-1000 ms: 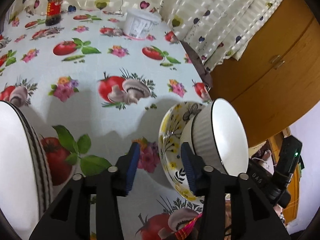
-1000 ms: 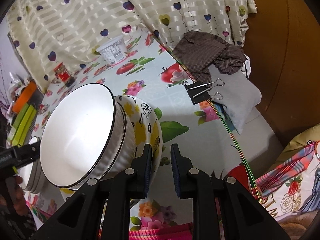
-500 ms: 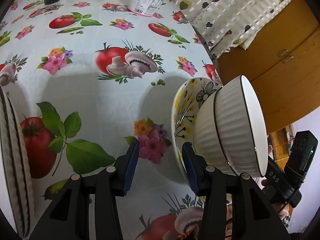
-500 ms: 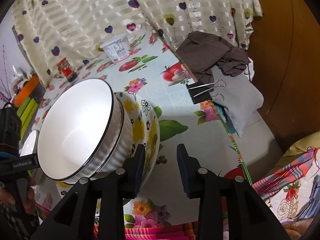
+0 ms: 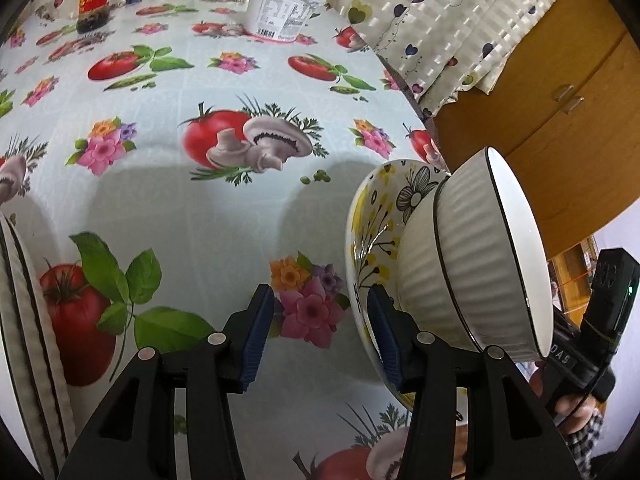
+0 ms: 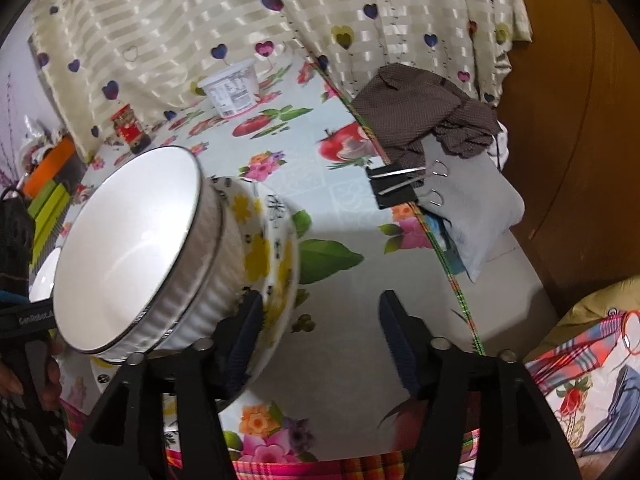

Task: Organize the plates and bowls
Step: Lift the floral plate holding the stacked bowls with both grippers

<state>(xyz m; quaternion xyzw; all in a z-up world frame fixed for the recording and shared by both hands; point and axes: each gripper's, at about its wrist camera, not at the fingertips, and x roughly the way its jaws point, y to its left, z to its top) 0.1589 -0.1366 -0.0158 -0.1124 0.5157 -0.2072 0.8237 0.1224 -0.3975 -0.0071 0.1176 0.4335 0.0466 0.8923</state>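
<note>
The right hand-held gripper (image 6: pixel 320 328) has just been opening and its jaws stand apart, pressing on nothing; the floral bowl (image 6: pixel 268 256) with the white bowl (image 6: pixel 132 256) nested in it sits at its nine o'clock, on the bench (image 6: pixel 352 216). The left hand-held gripper (image 5: pixel 320 332) has been opening too, jaws apart over bare bench, bowls at three o'clock, stacked plates (image 5: pixel 28 340) at nine.
</note>
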